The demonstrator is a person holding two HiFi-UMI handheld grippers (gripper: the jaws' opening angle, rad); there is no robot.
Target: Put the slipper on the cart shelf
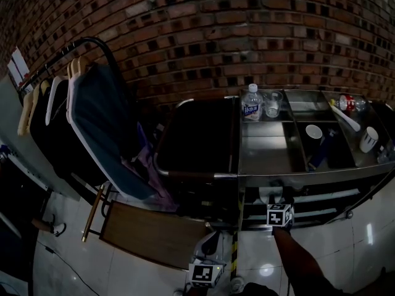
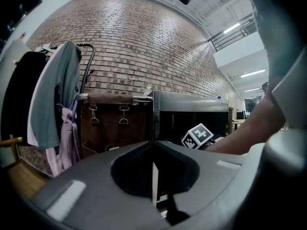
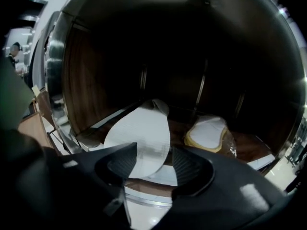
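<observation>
The right tongs stood released, their jaws wide apart and pressing on nothing. The near end of the white slipper lay between the jaw tips. The rest of it stretched away from them along the cart shelf. Just to its right on the same shelf lay a second slipper with a yellowish edge. The left tongs were clenched and empty in front of the cart, with a brick wall behind it.

What you can see by the brick wall
You see clothes hanging on a rack, and a water bottle just beside a clear glass.
</observation>
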